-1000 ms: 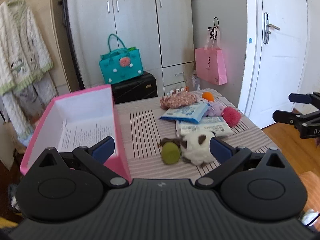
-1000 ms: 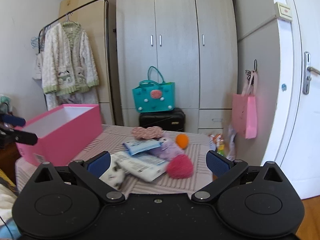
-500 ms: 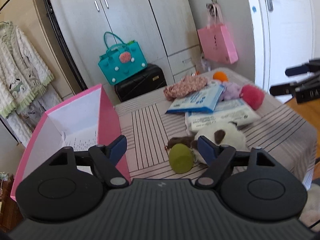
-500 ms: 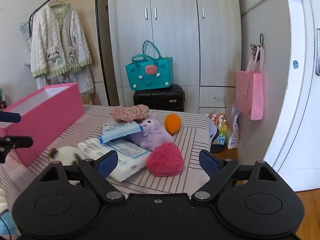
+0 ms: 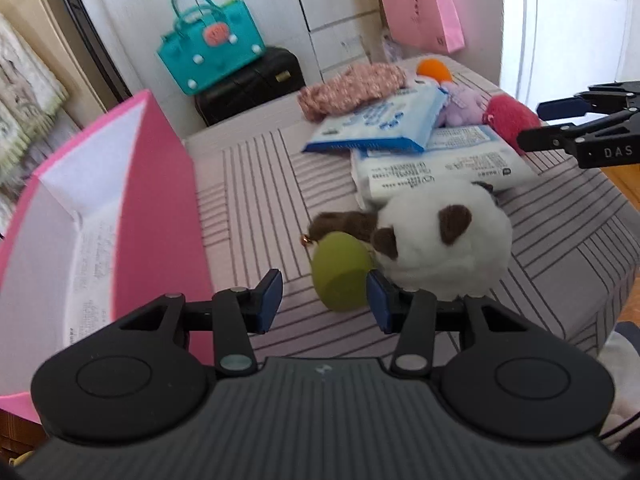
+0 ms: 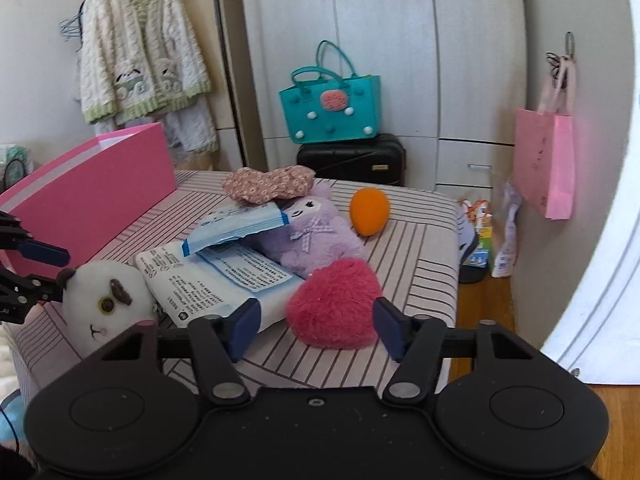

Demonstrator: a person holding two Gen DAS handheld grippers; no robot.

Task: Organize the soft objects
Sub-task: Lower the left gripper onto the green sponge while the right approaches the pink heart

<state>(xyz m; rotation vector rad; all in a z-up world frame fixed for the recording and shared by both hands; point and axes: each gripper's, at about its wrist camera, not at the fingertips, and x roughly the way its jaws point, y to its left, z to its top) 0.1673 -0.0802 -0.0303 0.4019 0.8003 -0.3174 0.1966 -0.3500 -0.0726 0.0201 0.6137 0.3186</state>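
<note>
On the striped table, an olive-green egg-shaped sponge leans on a white plush animal. My left gripper hovers just before the sponge, jaws closing. The sponge lies partly between the pads, which do not press on it. A fluffy pink heart sits between the closing jaws of my right gripper, also ungripped. Behind lie two wipes packs, a purple plush, an orange sponge and a floral cloth. The open pink box stands at the left.
A teal bag sits on a black suitcase before the wardrobe. A pink paper bag hangs at the right near the white door. A cardigan hangs at the left. The table's right edge drops to a wooden floor.
Both grippers have come forward and down toward the table, and both pairs of jaws have narrowed. The green sponge and the pink heart now lie between the pads.
</note>
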